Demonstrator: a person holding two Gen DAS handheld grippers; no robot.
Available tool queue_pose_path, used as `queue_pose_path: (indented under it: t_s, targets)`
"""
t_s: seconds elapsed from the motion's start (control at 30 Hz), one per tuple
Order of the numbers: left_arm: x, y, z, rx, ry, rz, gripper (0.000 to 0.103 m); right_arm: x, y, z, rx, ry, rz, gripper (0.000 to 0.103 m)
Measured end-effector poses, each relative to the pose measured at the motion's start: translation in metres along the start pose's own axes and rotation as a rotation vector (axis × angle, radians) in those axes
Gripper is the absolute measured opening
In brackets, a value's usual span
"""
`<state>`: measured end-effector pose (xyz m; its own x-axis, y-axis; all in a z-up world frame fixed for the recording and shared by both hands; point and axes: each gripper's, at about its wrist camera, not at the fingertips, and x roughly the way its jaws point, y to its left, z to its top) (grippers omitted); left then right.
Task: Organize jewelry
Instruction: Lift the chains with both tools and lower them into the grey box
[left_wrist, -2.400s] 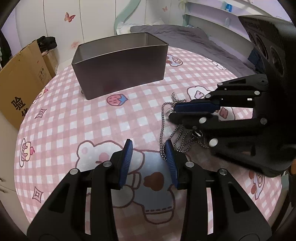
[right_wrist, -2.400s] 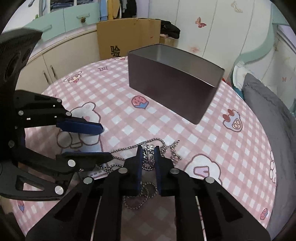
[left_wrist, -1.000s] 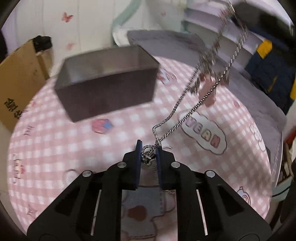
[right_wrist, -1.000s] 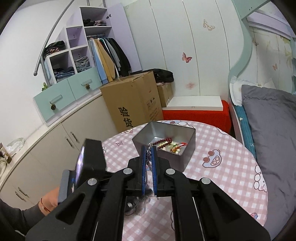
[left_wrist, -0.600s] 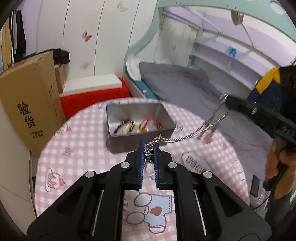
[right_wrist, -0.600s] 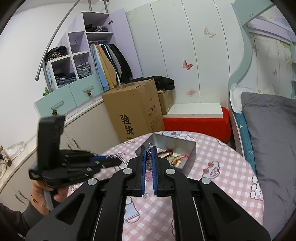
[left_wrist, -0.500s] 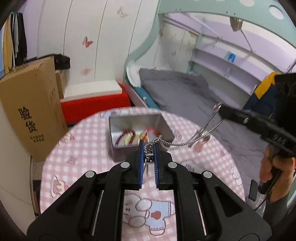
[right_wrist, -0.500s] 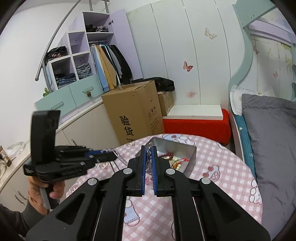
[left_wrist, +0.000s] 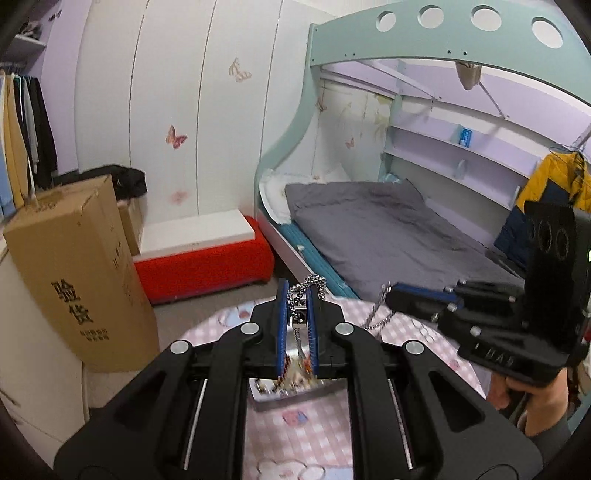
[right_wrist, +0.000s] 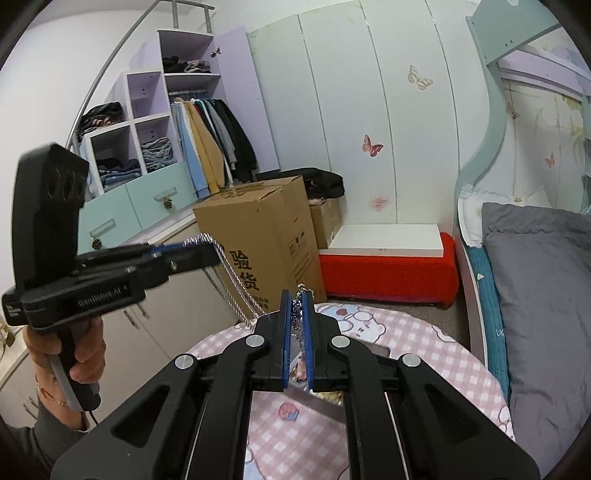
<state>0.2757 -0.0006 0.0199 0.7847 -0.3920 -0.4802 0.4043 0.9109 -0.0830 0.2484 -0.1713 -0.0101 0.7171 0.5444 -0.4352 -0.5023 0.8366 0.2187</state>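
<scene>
1. Cardboard box (left_wrist: 70, 280), at far left on the floor beside the table.
2. Left gripper (left_wrist: 298, 295): we see its blue pads pinched nearly together on the silver chain necklace (left_wrist: 308, 286).
3. Metal tin (left_wrist: 291, 387), below the grippers on the pink checked tablecloth (left_wrist: 295, 439), beads inside.
4. Right gripper (right_wrist: 295, 295): pads pressed on the same chain, which we see strung between the two grippers above the tin.
5. Bed (left_wrist: 388, 229), at right.

Silver chain necklace (left_wrist: 305, 295) hangs stretched above the tin (left_wrist: 291, 391).
</scene>
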Motion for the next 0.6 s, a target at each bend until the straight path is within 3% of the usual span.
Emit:
queue_pose_path:
  t_s: [0.17,0.6]
  targets:
    - [0.020,0.001,0.000,-0.001,0.013,0.010,0.010,0.018,-0.014,-0.003,0.024,0.020,-0.008,0.005]
    - [0.092,0.007,-0.052,-0.006,0.197,0.040,0.010,0.063,-0.038,-0.038,0.089,0.152,-0.013,0.005]
